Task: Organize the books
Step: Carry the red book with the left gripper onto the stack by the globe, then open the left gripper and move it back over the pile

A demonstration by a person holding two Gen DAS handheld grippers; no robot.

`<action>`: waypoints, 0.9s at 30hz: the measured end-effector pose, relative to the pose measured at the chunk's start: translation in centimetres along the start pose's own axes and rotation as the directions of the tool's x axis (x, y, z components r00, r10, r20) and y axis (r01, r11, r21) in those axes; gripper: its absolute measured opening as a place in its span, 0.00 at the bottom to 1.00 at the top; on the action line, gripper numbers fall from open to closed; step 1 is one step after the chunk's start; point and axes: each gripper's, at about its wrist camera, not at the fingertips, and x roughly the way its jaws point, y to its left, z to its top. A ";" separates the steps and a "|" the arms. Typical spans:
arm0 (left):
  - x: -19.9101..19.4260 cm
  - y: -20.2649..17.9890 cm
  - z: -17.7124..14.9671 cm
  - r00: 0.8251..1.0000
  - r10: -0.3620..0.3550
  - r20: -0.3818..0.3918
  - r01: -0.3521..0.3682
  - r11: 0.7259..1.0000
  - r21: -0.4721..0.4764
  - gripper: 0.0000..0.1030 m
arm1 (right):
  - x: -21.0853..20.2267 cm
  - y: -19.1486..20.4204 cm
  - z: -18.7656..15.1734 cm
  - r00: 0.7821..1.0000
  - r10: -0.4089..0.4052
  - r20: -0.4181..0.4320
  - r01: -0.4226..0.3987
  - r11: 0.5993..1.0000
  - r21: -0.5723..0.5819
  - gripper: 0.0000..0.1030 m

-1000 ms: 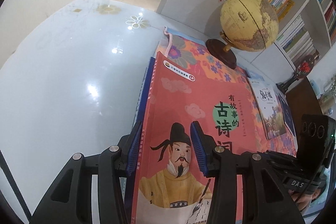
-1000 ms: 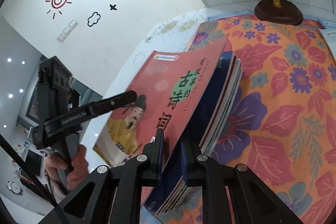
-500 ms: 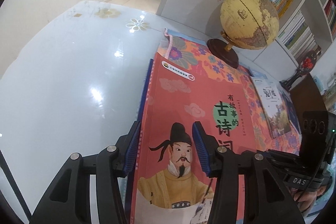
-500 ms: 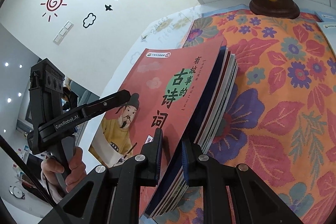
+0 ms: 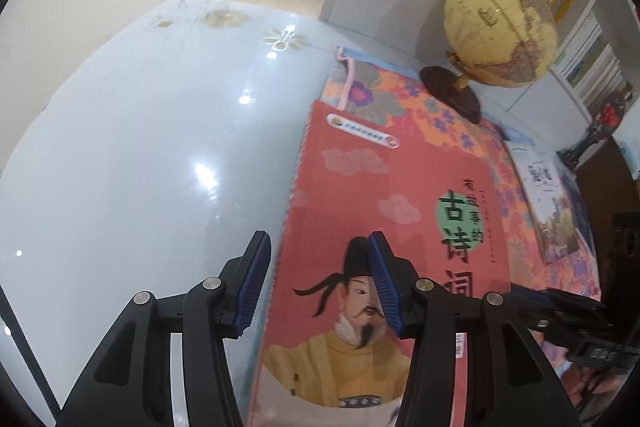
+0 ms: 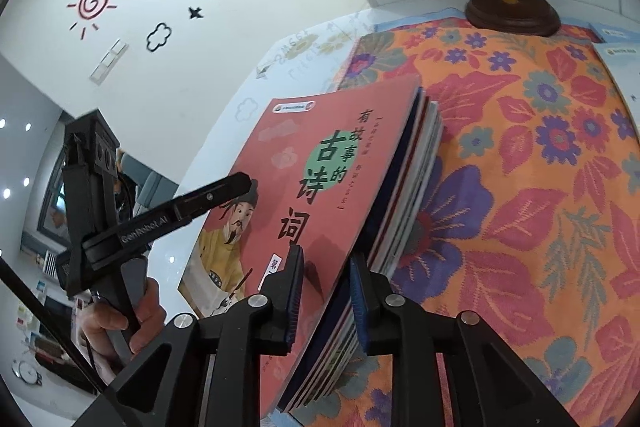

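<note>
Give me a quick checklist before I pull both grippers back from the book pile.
1. Right gripper clear of the red poetry book: ok; jaws have just been opening, cover edge between them, pads apart.
2. Left gripper released: ok, open astride the pile's left edge.
3. Book pile squared: not ok, edges stepped.
4. Pile resting on floral cloth: ok.
5. Globe clear of pile: ok.

Stack of thin books (image 6: 404, 195), red poetry cover with robed figure on top (image 5: 384, 227), lying on floral cloth (image 6: 540, 147)
</note>
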 end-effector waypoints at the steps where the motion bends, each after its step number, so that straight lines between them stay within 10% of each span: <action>1: 0.0 0.0 0.0 1.000 -0.007 0.001 0.007 1.000 -0.002 0.47 | -0.3 -0.1 0.0 1.000 -0.022 0.007 0.022 1.000 0.006 0.40; 19: 0.3 -0.6 0.8 1.000 0.004 0.023 -0.004 1.000 0.002 0.49 | 0.7 0.4 -0.6 0.999 0.021 -0.037 -0.021 1.000 -0.009 0.51; 27: -3.7 -3.7 2.4 0.991 0.081 0.108 -0.081 0.997 -0.008 0.49 | -7.8 -2.6 1.8 0.985 0.063 0.158 -0.063 0.998 -0.007 0.51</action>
